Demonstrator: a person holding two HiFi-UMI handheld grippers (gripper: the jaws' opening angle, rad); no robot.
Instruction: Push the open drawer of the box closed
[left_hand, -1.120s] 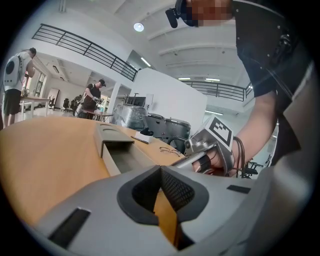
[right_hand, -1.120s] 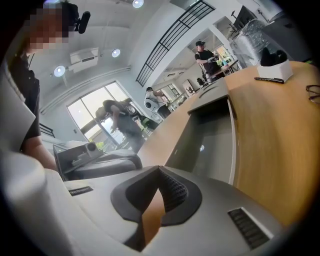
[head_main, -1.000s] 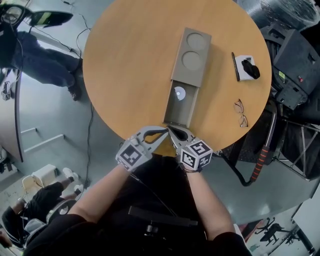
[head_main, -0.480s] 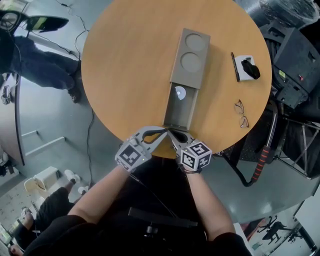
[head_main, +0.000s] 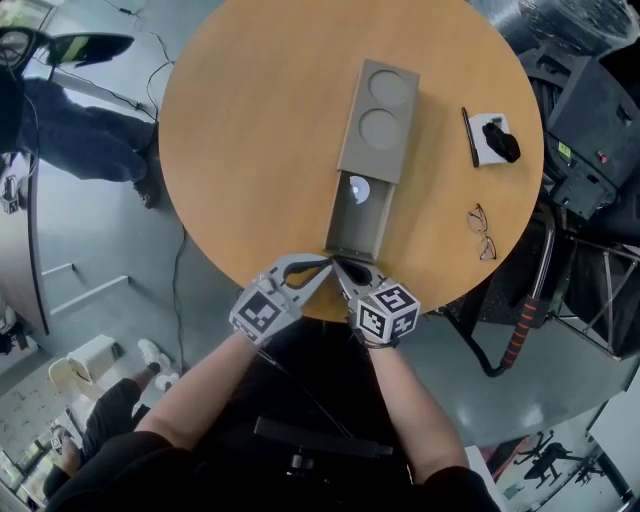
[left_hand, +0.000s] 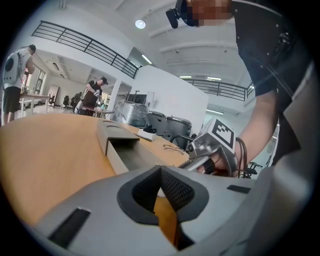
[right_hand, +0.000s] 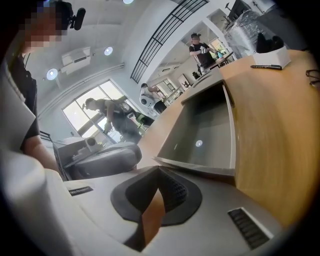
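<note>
Box (head_main: 378, 120): lying on the round table (head_main: 250, 150), running 12 to 6 o'clock, showing two round recesses on top.
Drawer (head_main: 358, 215): standing pulled out toward 6 o'clock, holding one small white disc (head_main: 359, 189).
Left gripper (head_main: 322, 266): jaws pressing together on nothing, tips pointing at the drawer's front.
Right gripper (head_main: 342, 264): jaws likewise closed and empty, seemingly touching that front.
Edges: drawer front sitting near the table rim at 6 o'clock.
Room: glasses (head_main: 482, 228) and notepad (head_main: 490, 138) lying at 3 o'clock, well apart.
</note>
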